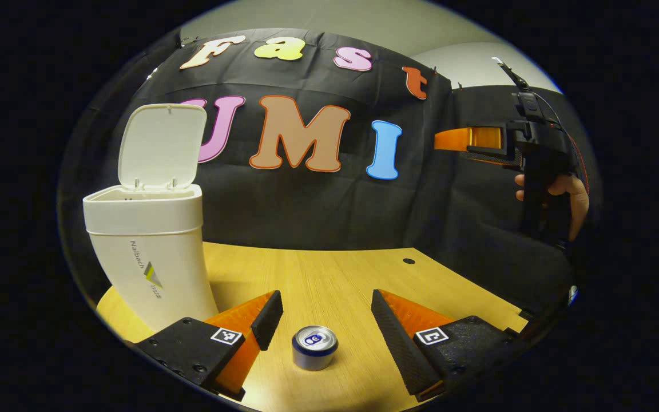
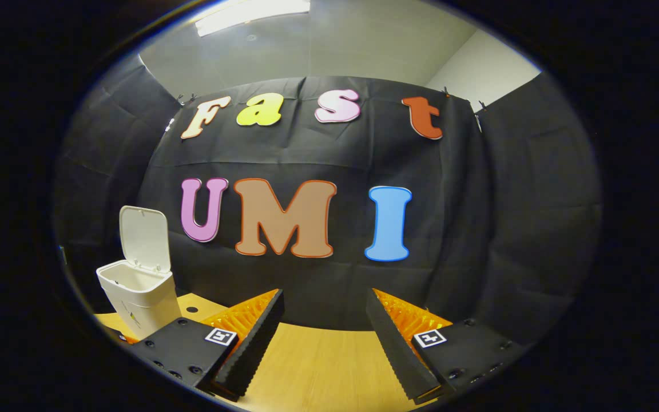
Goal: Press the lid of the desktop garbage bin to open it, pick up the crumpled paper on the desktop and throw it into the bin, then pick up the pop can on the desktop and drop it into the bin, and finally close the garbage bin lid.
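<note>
- Left claw (image 1: 321,320) is spread, the upright can (image 1: 314,347) on the bench (image 1: 329,274) between its fingers, untouched; closing off-centre could tip it.
- Bin (image 1: 149,252) beyond, lid (image 1: 161,146) up; a careless swing may knock it.
- Right claw (image 2: 324,337) is spread, empty.

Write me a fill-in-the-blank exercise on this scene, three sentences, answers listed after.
1. The lid of the garbage bin stands ____.
2. In the left gripper view, the pop can stands on the table between the fingers of the ____ gripper.
3. The right gripper has its jaws ____, with nothing between them.

Missing words: open; left; open
</note>
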Motion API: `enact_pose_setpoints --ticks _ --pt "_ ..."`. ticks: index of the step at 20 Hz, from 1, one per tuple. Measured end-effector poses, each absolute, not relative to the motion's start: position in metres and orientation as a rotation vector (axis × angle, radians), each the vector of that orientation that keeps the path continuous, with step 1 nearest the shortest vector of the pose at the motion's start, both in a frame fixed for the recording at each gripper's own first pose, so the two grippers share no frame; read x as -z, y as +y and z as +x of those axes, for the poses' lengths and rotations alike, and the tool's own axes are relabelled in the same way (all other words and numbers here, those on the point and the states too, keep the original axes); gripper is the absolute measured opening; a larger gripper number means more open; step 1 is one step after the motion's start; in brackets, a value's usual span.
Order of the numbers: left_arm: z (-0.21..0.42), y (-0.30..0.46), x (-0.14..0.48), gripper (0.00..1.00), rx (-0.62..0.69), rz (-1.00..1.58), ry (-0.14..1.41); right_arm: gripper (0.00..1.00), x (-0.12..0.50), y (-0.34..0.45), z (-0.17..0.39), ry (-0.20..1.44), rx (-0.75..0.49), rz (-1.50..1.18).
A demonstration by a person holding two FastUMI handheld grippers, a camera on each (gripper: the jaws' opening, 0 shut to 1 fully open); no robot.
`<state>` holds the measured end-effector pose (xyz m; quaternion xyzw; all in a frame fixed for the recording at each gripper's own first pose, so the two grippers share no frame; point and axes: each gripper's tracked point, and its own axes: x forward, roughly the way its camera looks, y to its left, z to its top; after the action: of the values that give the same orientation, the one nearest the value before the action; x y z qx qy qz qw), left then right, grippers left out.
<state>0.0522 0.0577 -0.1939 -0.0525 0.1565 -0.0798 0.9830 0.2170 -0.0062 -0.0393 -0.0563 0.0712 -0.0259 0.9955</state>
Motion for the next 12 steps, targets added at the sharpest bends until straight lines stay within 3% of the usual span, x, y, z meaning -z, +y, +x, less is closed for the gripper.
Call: enact_pose_setpoints --ticks 12 --pt "0.064 0.060 0.292 0.94 0.075 -0.061 0.444 0.97 0.150 -0.088 0.162 0.362 0.169 -0.074"
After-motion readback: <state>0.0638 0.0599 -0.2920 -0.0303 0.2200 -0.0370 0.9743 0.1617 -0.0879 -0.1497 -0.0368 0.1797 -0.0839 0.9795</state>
